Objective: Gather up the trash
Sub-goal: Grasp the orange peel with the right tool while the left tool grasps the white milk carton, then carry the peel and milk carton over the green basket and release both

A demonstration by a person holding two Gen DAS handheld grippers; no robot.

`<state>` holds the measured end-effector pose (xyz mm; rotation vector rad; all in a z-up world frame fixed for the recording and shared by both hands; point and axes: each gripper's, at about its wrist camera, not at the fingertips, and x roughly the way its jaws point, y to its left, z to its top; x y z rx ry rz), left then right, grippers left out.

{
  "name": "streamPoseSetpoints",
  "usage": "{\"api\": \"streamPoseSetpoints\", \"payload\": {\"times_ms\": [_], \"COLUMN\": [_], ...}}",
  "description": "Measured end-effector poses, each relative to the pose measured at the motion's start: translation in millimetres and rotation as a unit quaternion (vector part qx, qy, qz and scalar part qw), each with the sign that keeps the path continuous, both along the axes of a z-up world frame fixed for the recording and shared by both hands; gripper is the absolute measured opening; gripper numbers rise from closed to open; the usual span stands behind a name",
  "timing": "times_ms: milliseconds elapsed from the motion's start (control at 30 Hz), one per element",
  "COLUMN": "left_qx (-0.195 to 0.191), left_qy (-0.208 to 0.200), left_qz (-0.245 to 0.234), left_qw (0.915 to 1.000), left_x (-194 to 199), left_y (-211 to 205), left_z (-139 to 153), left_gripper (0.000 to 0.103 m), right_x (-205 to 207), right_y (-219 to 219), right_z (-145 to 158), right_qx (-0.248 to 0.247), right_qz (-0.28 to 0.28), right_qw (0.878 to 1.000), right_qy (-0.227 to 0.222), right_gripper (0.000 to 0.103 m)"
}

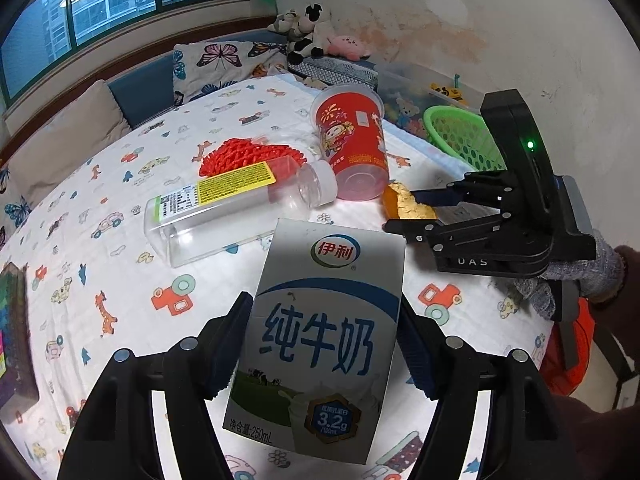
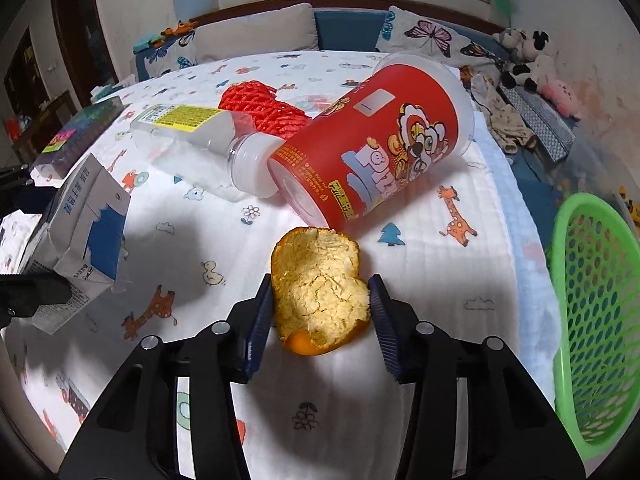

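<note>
My left gripper point(image 1: 322, 344) is shut on a white and blue milk carton point(image 1: 320, 336), which also shows at the left of the right wrist view point(image 2: 80, 236). My right gripper point(image 2: 320, 312) has its fingers on both sides of an orange peel point(image 2: 318, 288), touching it; the peel rests on the patterned cloth point(image 2: 420, 280). In the left wrist view the right gripper point(image 1: 416, 212) and peel point(image 1: 408, 202) sit at right. A red cup point(image 2: 372, 144), a clear plastic bottle point(image 2: 200, 136) and red foam netting point(image 2: 260, 108) lie on their sides beyond.
A green perforated basket point(image 2: 596, 308) stands at the right edge of the cloth, also seen in the left wrist view point(image 1: 460, 136). A dark colourful box point(image 2: 80, 128) lies at far left. Pillows and plush toys point(image 1: 312, 32) line the back.
</note>
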<state>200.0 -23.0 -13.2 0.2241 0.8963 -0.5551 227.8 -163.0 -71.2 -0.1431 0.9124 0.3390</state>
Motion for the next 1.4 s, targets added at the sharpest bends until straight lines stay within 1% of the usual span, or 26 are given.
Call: {"api": "streamPoseSetpoints", "payload": {"times_ms": [133,267,467,667,833,1000,1200,1400], "left_qx": [-0.002,-0.006,-0.009,-0.013,-0.021,-0.028,-0.036,-0.040], "left_qy": [0.001,0.001,0.001,0.003,0.002,0.006,0.013,0.014], "left_qz": [-0.001,0.000,-0.003,-0.019,-0.032,-0.044,-0.056,-0.070], "left_qw": [1.0000,1.0000,1.0000,0.9997,0.9993,0.9986,0.9977,0.9967], "left_x": [-2,-3,-6,-9,-11,-8,-1,8], "left_y": [-3,-4,-12,-36,-61,-93,-131,-166], "left_z": [1,4,8,12,18,22,27,33], "left_gripper": [0.067,0.067,0.067,0.067,0.067,0.067,0.067,0.067], "right_x": [-4,-11,-27,-39,-46,-47,-38,-38], "right_y": [-5,-11,-27,-54,-94,-149,-216,-255], "right_z": [5,10,21,35,45,48,40,30], "right_qx": [0.012,0.023,0.046,0.061,0.060,0.052,0.039,0.043], "right_qz": [-0.004,-0.007,-0.015,-0.037,-0.076,-0.130,-0.192,-0.231], "right_qw": [1.000,1.000,0.999,0.997,0.995,0.990,0.980,0.972], "right_qy": [-0.002,-0.003,-0.010,-0.018,-0.031,-0.034,-0.022,-0.016], "right_gripper": [0.041,0.039,0.039,0.039,0.039,0.039,0.039,0.041]}}
